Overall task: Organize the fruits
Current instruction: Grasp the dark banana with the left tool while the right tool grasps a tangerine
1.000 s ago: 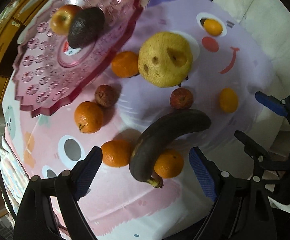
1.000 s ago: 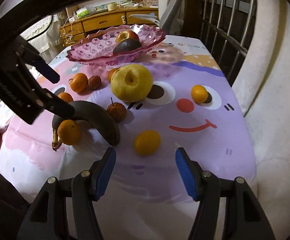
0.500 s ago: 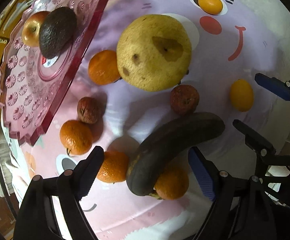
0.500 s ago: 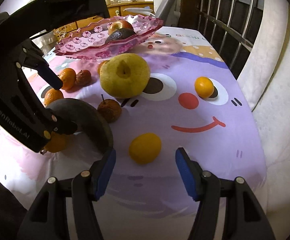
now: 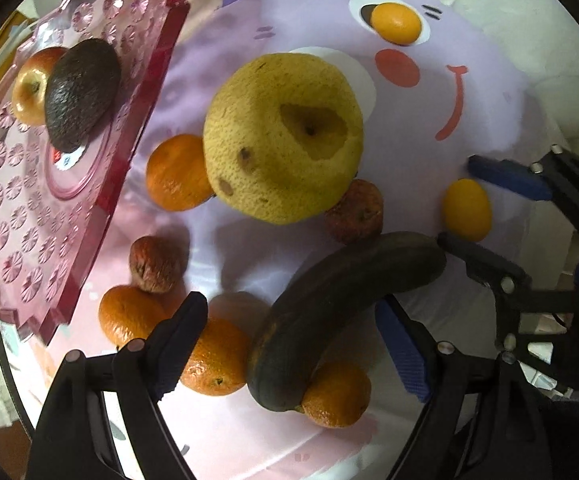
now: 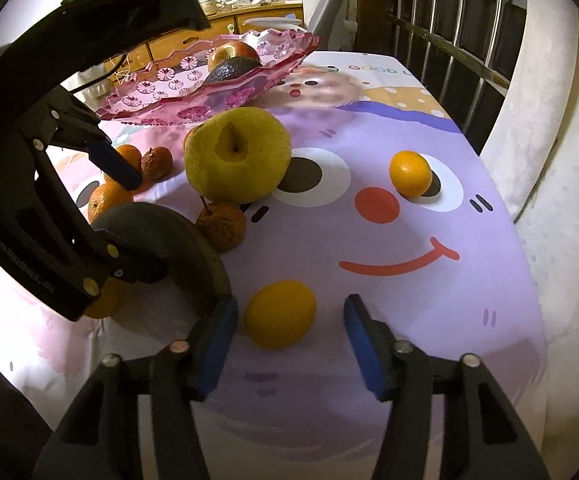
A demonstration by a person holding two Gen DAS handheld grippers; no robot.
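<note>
Both grippers have descended toward the fruit; the right gripper's [image 6: 289,336] jaws have just been closing around the yellow citrus [image 6: 280,314].
Pink tray [image 5: 41,184]: far left corner of the cloth [image 6: 409,280], holding avocado [image 5: 81,92] and apple [image 5: 29,88]. Pomelo [image 5: 285,136]: centre. Left gripper [image 5: 289,344]: jaws apart, straddling the dark banana [image 5: 341,304]. Right pads apparently not touching the citrus.

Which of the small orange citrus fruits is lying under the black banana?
The small orange mandarin at the overripe black banana's stem end; the other mandarins lie uncovered.
</note>
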